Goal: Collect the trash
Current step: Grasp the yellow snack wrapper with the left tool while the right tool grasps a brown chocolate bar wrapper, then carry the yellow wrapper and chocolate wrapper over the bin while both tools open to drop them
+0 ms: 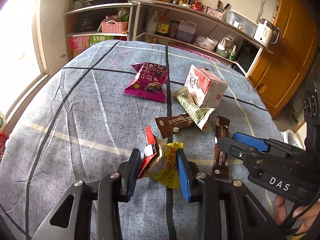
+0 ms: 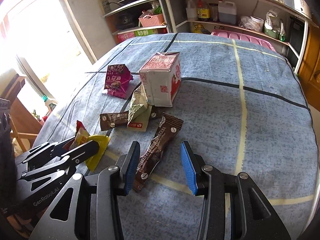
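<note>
My left gripper (image 1: 158, 152) is shut on a crumpled yellow and red wrapper (image 1: 166, 166), its blue pads pressing both sides just above the cloth. The right wrist view shows that wrapper (image 2: 100, 142) between the left gripper's (image 2: 84, 142) black fingers. My right gripper (image 2: 160, 146) stands open over a brown coffee stick (image 2: 168, 128) that lies by its left pad. Further back lie a second brown sachet (image 2: 112, 120), a green-white wrapper (image 2: 138, 106), a red-white drink carton (image 2: 162, 80) and a magenta snack bag (image 2: 117, 82).
Everything sits on a table under a blue-grey checked cloth (image 1: 80, 110). Behind it stand metal shelves (image 1: 200, 20) with bottles, a pink basket (image 1: 114, 27) and a white kettle (image 1: 265, 32). A wooden cabinet (image 1: 284, 60) is at the right, a bright window at the left.
</note>
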Action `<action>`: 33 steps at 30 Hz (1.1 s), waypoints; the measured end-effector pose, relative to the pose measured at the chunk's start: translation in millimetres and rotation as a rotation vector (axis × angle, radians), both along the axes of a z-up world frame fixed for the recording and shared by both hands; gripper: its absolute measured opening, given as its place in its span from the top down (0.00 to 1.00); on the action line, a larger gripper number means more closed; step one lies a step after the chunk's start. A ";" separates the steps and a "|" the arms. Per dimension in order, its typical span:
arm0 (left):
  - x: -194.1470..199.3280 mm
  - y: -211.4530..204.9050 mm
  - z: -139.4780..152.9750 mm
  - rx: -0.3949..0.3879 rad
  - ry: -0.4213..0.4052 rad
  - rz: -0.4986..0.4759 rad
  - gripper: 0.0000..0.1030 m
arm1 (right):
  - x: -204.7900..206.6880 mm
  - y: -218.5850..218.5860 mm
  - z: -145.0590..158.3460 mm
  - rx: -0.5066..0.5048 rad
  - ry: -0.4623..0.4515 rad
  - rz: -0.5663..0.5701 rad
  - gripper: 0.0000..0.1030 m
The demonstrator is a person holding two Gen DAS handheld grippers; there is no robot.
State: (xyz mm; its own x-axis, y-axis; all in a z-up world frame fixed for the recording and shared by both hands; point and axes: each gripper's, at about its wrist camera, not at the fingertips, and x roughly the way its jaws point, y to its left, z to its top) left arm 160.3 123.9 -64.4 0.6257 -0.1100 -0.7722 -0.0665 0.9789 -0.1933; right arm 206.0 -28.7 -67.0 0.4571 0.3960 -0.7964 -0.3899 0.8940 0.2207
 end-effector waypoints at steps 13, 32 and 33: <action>-3.2 -7.0 1.9 -0.007 0.004 -0.010 0.65 | -6.4 -5.2 -4.2 -0.064 -0.039 -0.048 0.78; -9.8 -50.6 18.3 0.004 -0.029 -0.090 0.67 | -30.4 -55.0 13.9 -0.001 -0.075 -0.120 0.82; -10.4 -52.6 18.6 0.003 -0.030 -0.092 0.67 | -32.2 -57.9 15.5 0.002 -0.079 -0.126 0.82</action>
State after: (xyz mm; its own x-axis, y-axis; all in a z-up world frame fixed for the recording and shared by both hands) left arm 149.9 71.3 -45.8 0.6361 -0.1662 -0.7535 0.0298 0.9811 -0.1912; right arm 173.8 -86.7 -51.5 0.5645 0.3332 -0.7552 -0.2912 0.9365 0.1955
